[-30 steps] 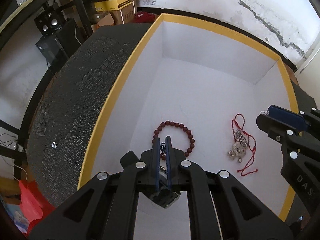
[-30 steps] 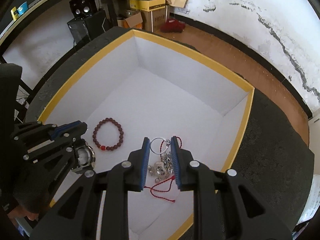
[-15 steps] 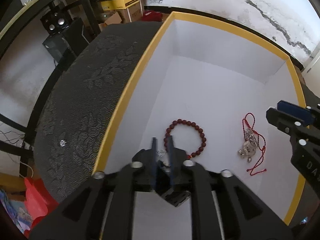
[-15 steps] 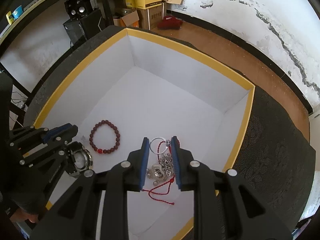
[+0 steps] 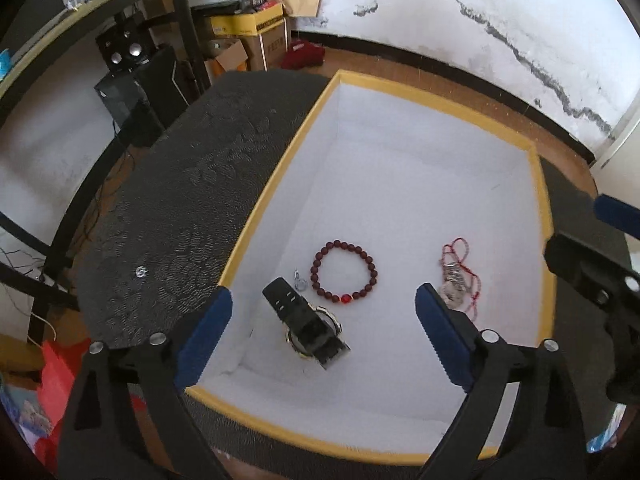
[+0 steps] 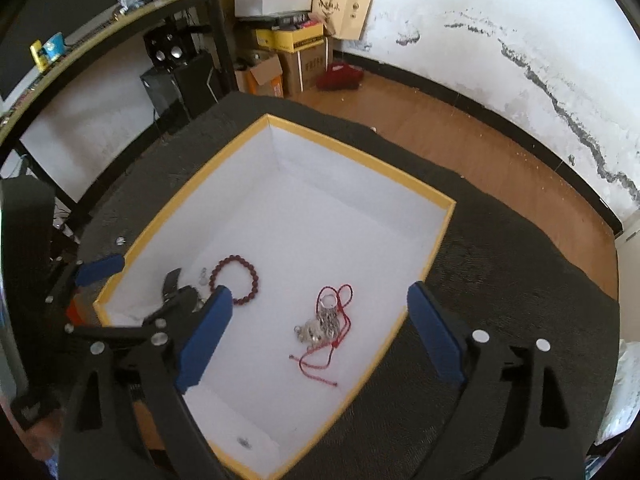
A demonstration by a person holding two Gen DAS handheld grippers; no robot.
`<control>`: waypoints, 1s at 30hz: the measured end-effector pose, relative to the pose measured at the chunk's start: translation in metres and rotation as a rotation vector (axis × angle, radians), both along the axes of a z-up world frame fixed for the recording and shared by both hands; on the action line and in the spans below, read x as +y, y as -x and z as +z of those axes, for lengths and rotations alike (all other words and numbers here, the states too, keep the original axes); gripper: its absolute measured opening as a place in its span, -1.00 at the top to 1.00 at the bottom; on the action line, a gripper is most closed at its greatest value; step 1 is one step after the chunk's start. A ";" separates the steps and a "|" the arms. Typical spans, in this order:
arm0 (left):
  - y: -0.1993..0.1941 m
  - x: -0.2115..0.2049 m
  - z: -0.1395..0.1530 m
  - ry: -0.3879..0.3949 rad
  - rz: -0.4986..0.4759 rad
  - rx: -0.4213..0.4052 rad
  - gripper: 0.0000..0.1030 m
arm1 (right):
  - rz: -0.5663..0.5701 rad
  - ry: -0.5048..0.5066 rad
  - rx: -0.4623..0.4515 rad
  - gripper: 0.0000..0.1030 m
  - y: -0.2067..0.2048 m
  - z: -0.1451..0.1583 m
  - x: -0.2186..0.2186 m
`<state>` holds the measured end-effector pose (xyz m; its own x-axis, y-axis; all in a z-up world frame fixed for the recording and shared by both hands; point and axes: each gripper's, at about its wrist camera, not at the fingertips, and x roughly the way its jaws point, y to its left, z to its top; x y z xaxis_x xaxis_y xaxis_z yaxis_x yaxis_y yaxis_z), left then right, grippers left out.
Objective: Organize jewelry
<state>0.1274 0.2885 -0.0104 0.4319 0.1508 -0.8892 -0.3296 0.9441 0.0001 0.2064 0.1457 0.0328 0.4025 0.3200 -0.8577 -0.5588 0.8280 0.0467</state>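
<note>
A white box with a yellow rim (image 5: 256, 212) (image 6: 360, 156) sits on a round black table. Inside lie a black watch (image 5: 308, 326), a dark red bead bracelet (image 5: 345, 273) (image 6: 236, 280), a small silver piece (image 5: 299, 280) and a red cord with silver charms (image 5: 458, 278) (image 6: 328, 322). My left gripper (image 5: 320, 340) is open and empty, above the box over the watch. My right gripper (image 6: 320, 336) is open and empty, above the cord with charms.
A small silver ring (image 5: 141, 271) lies on the black table (image 5: 180, 184) left of the box. Cardboard boxes (image 6: 296, 48), speakers and a black-framed desk stand behind the table. The floor is wood along a white wall.
Both grippers have opened wide and risen away from the box. The left let go of the watch, which now lies in the box; the right released the charm cord.
</note>
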 end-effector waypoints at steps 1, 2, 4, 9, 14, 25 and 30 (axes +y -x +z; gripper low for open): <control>0.006 -0.004 0.008 -0.004 -0.004 -0.012 -0.80 | -0.004 -0.009 -0.004 -0.67 0.005 0.006 -0.007; 0.009 -0.007 0.012 -0.008 -0.006 -0.018 -0.80 | -0.007 -0.023 -0.010 -0.68 0.012 0.014 -0.016; 0.021 -0.020 0.024 -0.013 -0.016 -0.037 -0.81 | -0.012 -0.040 -0.021 -0.70 0.026 0.025 -0.030; 0.045 -0.054 0.035 -0.016 -0.056 -0.048 -0.82 | -0.038 -0.051 -0.067 -0.72 0.066 0.051 -0.071; 0.072 -0.091 0.046 -0.012 -0.101 -0.068 -0.83 | -0.083 -0.030 -0.100 -0.72 0.104 0.067 -0.112; 0.090 -0.196 0.059 -0.006 -0.274 -0.121 -0.83 | -0.292 -0.065 -0.162 -0.72 0.148 0.069 -0.257; 0.075 -0.253 0.048 0.011 -0.365 -0.135 -0.83 | -0.421 -0.054 -0.159 -0.72 0.143 0.044 -0.324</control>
